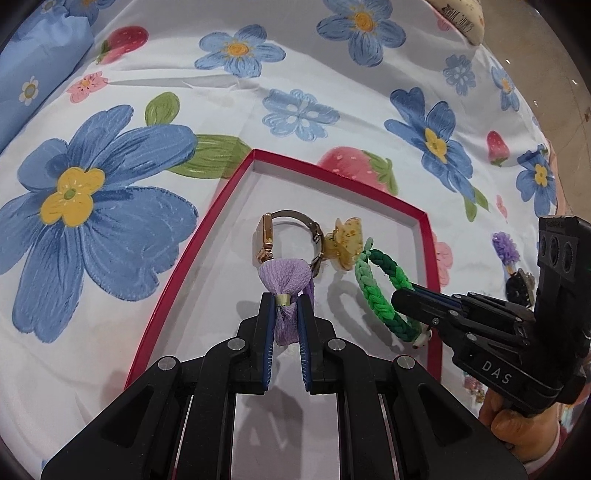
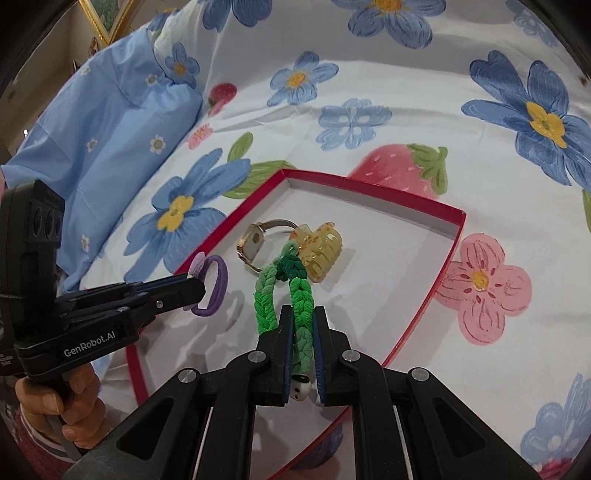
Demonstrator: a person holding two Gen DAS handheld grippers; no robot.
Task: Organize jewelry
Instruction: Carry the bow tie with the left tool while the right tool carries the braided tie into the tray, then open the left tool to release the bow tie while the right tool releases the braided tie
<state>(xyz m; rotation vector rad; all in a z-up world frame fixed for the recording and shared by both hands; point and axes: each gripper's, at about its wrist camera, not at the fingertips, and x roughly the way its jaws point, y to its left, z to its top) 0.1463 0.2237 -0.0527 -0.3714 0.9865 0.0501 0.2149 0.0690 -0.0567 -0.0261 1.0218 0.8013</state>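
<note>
A red-rimmed box lid (image 1: 207, 236) (image 2: 424, 210) lies on a flowered sheet. In it lie a gold wristwatch (image 1: 267, 238) (image 2: 253, 240) and a yellow hair claw (image 1: 349, 242) (image 2: 325, 251). My left gripper (image 1: 287, 301) (image 2: 201, 288) is shut on a purple bow hair tie (image 1: 284, 277) (image 2: 214, 284), held above the lid's left part. My right gripper (image 2: 302, 314) (image 1: 400, 295) is shut on a green braided bracelet (image 2: 295, 291) (image 1: 373, 291) with a small white bead (image 2: 298, 387), above the lid's middle.
A blue pillow (image 2: 103, 155) (image 1: 33, 66) lies at the far left. More jewelry, a purple tassel piece (image 1: 504, 249) and a dark item (image 1: 517, 286), lies on the sheet right of the lid. A cream cushion (image 1: 461, 18) is at the far right.
</note>
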